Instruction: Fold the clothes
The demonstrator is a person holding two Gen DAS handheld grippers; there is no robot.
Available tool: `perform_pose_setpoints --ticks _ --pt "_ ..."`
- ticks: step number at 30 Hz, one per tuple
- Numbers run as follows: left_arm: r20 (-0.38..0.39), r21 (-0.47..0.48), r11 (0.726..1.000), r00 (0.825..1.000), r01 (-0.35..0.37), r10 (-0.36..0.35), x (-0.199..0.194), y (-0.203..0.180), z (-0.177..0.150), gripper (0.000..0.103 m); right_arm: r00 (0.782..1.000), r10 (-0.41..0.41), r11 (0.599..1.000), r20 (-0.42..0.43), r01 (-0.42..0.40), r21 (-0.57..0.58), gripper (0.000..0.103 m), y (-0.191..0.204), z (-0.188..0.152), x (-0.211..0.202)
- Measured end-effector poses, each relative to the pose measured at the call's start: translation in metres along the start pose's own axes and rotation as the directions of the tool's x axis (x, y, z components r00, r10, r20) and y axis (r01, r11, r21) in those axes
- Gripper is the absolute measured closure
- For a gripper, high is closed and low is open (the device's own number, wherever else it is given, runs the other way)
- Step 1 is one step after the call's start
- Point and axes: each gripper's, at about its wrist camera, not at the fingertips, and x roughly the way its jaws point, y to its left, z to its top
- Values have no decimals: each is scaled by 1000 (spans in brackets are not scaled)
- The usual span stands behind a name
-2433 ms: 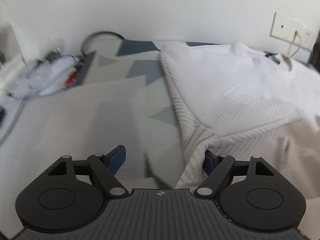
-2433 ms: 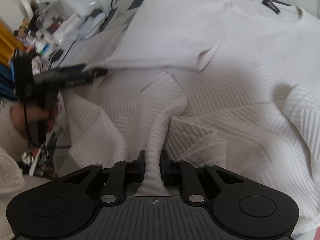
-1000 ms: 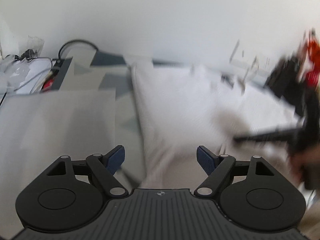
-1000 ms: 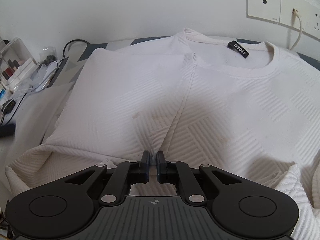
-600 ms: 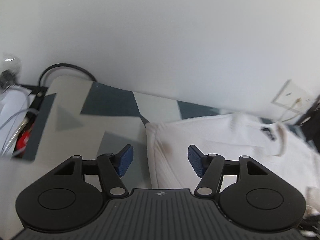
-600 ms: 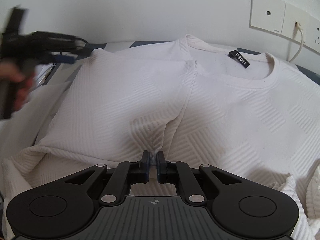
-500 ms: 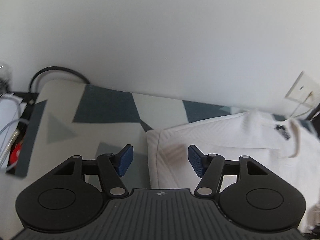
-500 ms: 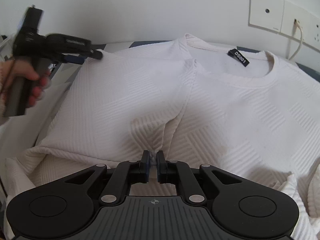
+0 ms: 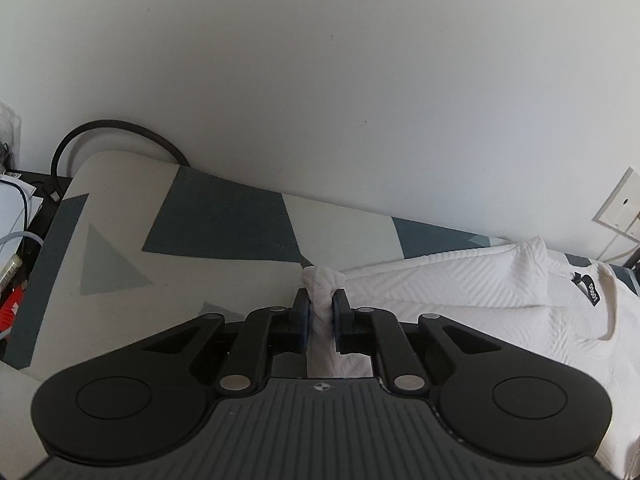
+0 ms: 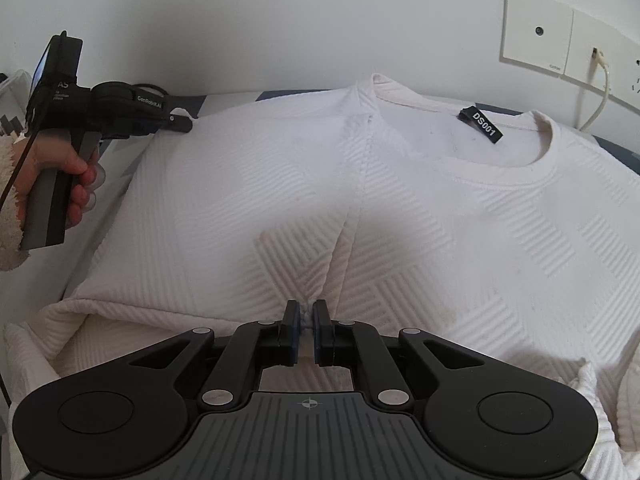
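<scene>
A white sweater (image 10: 400, 216) of thick knit, embossed with blocks of raised chevron and diagonal ribbing, lay spread face up across the bed (image 9: 224, 224), its ribbed crew neck toward the far edge by the wall (image 9: 320, 80). A small black label (image 10: 482, 125) printed "DS001" stood out inside the back of the collar. One side panel had been folded in over the chest, leaving a straight crease that ran from the shoulder seam down to the near hem. The left gripper (image 9: 320, 314), a black two-finger tool with blue pads, was pinched nearly closed on the outer far corner of that folded layer, the cloth bunched into a small peak between its fingers. From the right wrist view the same tool (image 10: 182, 123) showed at the sweater's left shoulder corner, held by a hand (image 10: 66, 178) in a fleecy white sleeve (image 10: 8, 216). The right gripper (image 10: 306, 318) sat at the near hem, its jaws closed almost fully on a thin pinch of fabric at the foot of the crease. The bed cover was smooth cream cloth printed with slate-blue and grey-green triangles and wedges. A black cable (image 9: 120, 130) looped against the wall beyond the bed's far left corner. Two white wall plates (image 10: 560, 42) sat above the far right edge, with a white cord (image 10: 600, 92) plugged into one.
</scene>
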Motion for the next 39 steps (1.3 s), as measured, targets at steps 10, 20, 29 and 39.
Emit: perform_pose_setpoints --ticks 10,20,29,39 --pt "10 95 995 999 -38 37 -21 -21 -7 26 998 -23 997 60 28 -73 41 3 -6 -38" --pt "-56 2 972 970 235 -235 -131 -29 -42 26 963 -215 932 162 153 329 39 -122 -69 -147" --pt "-202 20 920 903 392 -380 -177 -83 -121 17 981 -186 939 62 159 304 24 -147 -105 -133" --pt "-271 40 985 950 169 -152 -142 -116 -175 35 994 -105 991 42 101 87 82 -120 -127 -120"
